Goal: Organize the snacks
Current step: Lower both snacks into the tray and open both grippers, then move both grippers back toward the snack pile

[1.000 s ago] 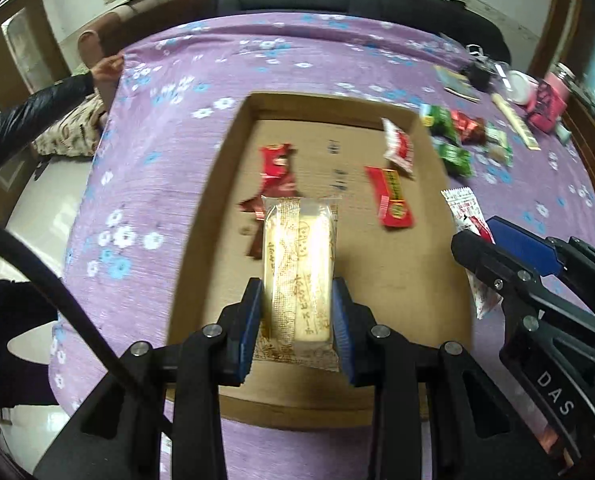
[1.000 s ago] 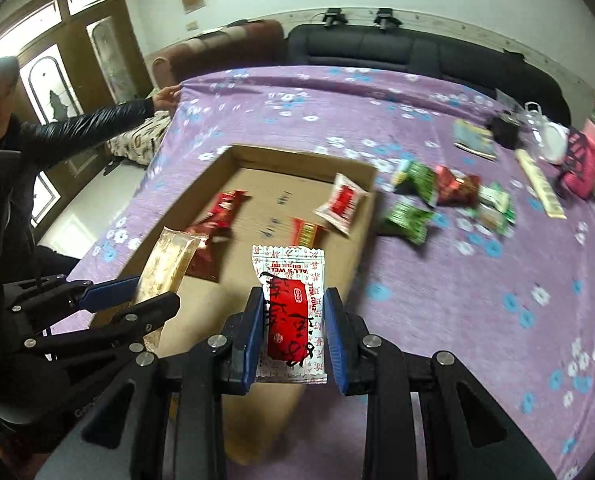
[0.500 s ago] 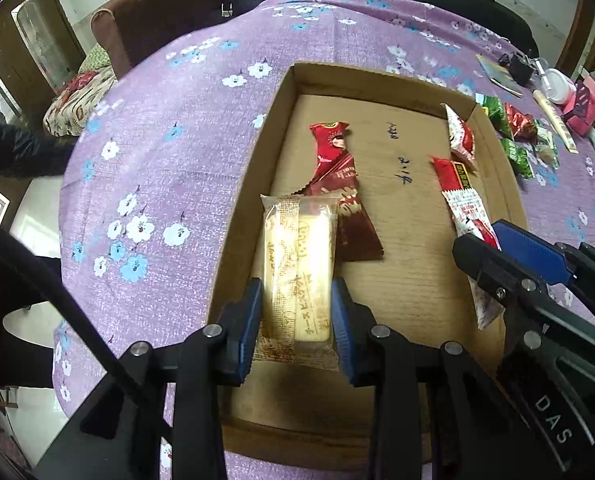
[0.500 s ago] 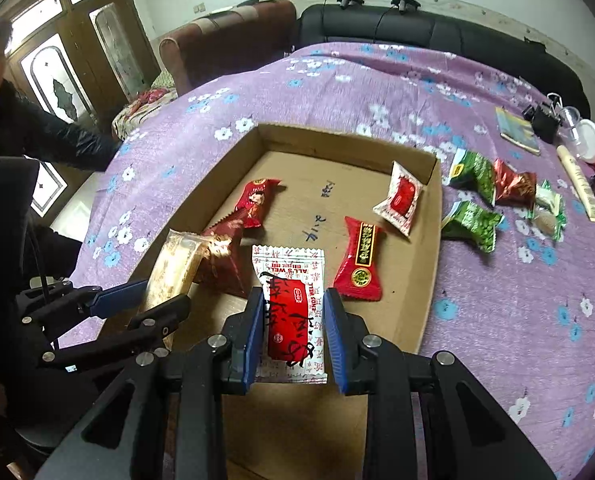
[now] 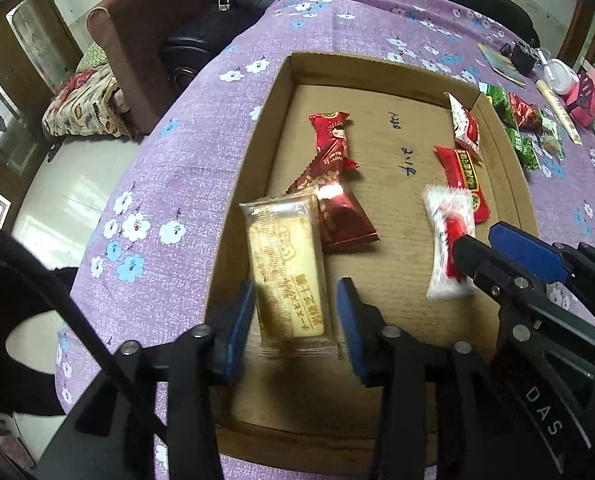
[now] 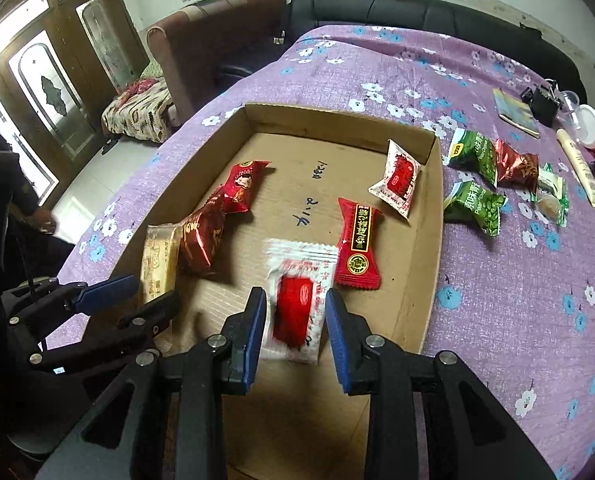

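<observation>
From the left wrist, our left gripper [image 5: 295,316] stands spread around the cracker packet [image 5: 285,272], apparently letting it go inside the cardboard tray [image 5: 377,70]. From the right wrist, our right gripper [image 6: 295,328] likewise gapes, freeing the white-and-red candy packet [image 6: 299,300] beside the red snack bar [image 6: 357,240].

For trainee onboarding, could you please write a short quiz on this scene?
1. True or false: the left tool is shut tight on the biscuit pack.
2. Relative to the cardboard box, the green packets lie: A inside; B on the tablecloth beside it; C underneath.
3. Which packet does the right tool straddle?
Key: 1 false, it stands open; 2 B; 3 the white-and-red packet.
</observation>
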`<state>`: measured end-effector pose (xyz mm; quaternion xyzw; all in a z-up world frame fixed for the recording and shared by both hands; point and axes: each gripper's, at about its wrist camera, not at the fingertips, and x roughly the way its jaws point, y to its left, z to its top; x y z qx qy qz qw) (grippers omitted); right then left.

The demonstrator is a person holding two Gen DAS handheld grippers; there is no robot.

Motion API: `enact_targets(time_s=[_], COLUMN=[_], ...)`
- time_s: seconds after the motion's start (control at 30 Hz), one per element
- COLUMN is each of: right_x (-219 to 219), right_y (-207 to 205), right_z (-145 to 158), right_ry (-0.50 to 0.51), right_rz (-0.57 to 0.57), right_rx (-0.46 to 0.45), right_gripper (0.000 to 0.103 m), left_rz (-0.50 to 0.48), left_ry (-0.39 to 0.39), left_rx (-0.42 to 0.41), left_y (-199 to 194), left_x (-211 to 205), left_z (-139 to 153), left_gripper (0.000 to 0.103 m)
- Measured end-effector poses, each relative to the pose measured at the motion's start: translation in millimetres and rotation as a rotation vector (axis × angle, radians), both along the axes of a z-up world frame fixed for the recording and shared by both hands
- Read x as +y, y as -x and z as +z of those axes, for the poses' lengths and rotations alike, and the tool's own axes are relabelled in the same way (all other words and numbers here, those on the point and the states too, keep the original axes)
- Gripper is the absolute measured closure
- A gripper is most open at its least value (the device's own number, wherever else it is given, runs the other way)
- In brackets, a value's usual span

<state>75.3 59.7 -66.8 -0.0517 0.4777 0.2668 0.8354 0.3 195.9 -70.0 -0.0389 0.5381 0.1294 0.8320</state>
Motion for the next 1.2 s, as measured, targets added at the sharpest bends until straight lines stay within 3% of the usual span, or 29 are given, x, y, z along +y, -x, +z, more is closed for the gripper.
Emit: enact_targets(time_s=[0.5, 0.6, 0.87, 1.03, 1.2], right_x=[-7.0, -11.2, -21.1, -48.3, -93.3], right_y=[-0.6, 0.1, 4.6, 8.8, 9.4], right_z=[4.3, 6.4, 14.0, 18.5, 18.7], right_ry=[0.041, 0.041, 0.038, -0.016, -0.055], right_rz=[-0.011, -0.018, -0.007, -0.039, -0.101], right_rx=[-0.006, -0.009, -0.025, -0.013, 0.003], right_gripper=[0.072, 0.063, 0.06, 0.06, 0.06], left_rz=[-0.001, -0.007, 0.01, 0.039, -0.001], left_ry=[-0.053, -0.065, -0.132, -0.177, -0.142], left_rx=[0.032, 0.036, 0.0, -0.029, -0.058], left_y=[-2.2, -1.0, 7.0, 15.1, 16.0], left_x=[-6.7, -11.7, -20.9, -29.0, -55.0], left_z=[1.2, 2.1, 13.9, 24.3, 32.2], left_gripper=[0.032, 0.024, 0.019, 0.019, 0.019])
